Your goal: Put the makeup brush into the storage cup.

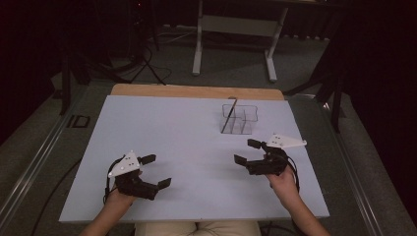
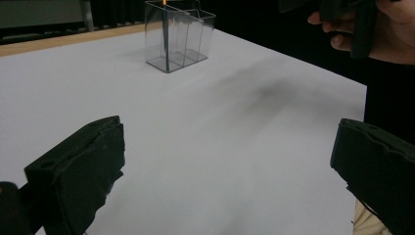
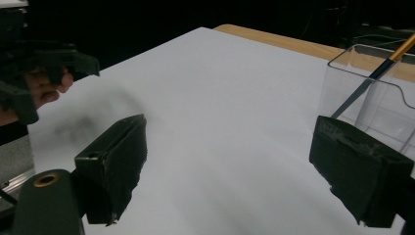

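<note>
A clear plastic organizer box (image 1: 239,119) stands on the white tabletop (image 1: 187,128) at the back right, with a thin dark pen (image 1: 229,115) leaning in it. My left gripper (image 1: 157,170) hovers low over the near left of the table, open and holding nothing. My right gripper (image 1: 247,151) is open and holding nothing at the near right, just in front of the box. In the left gripper view the open left gripper (image 2: 230,161) faces the box (image 2: 178,36) far ahead. In the right gripper view the open right gripper (image 3: 230,156) has the box (image 3: 377,98) and the pen (image 3: 379,71) close on its right.
A wooden edge (image 1: 196,91) runs along the table's far side. Beyond it stand a white desk frame (image 1: 236,29), dark stands and cables on the floor. The other hand (image 2: 367,29) shows at the top right of the left gripper view.
</note>
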